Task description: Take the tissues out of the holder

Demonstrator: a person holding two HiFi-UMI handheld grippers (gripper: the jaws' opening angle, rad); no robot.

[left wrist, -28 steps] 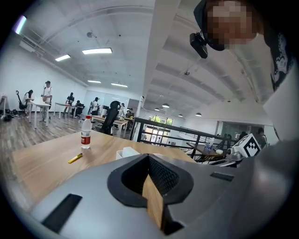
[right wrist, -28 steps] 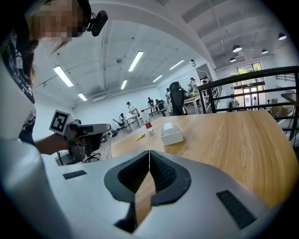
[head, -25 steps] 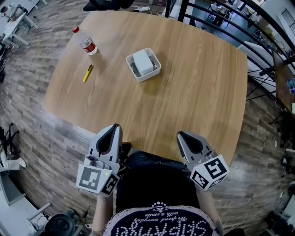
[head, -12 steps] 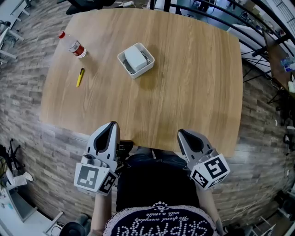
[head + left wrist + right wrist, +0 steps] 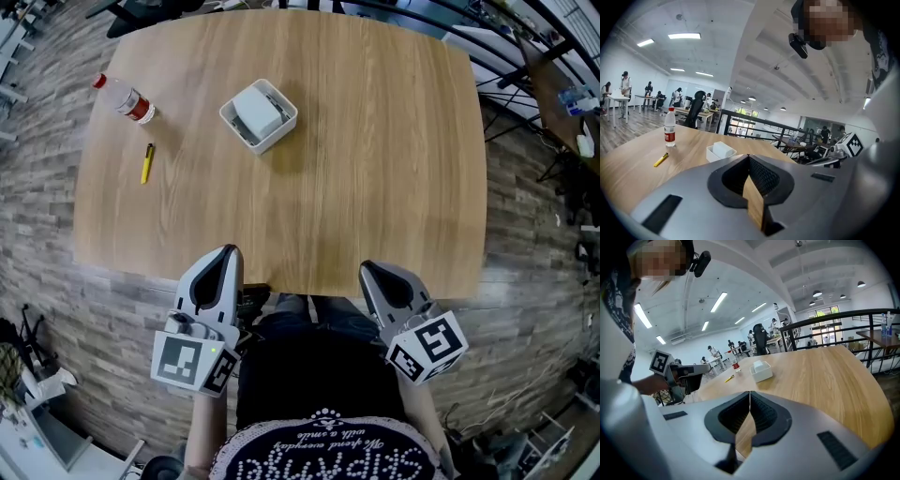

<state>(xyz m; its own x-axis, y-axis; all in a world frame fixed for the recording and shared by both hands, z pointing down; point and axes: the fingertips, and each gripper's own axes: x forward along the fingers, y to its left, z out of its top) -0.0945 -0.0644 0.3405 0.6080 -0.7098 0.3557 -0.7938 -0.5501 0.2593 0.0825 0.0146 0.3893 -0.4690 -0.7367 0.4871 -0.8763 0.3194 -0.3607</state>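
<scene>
A white square holder point(image 5: 259, 115) with a pack of white tissues point(image 5: 256, 109) in it stands on the far left part of the wooden table point(image 5: 375, 169). It also shows as the holder point(image 5: 720, 152) in the left gripper view and the holder point(image 5: 761, 371) in the right gripper view. My left gripper point(image 5: 228, 255) and my right gripper point(image 5: 367, 269) are held close to my body at the table's near edge, far from the holder. Both have their jaws together with nothing between them.
A clear water bottle with a red label point(image 5: 122, 97) lies at the table's far left corner, and a yellow pen point(image 5: 146, 162) lies near it. Black railings point(image 5: 511, 56) and other desks stand beyond the table. The floor is grey wood planks.
The head view has shifted, so the table, holder, bottle and pen sit further left and up in the picture. Both grippers keep their place by my body, jaws together.
</scene>
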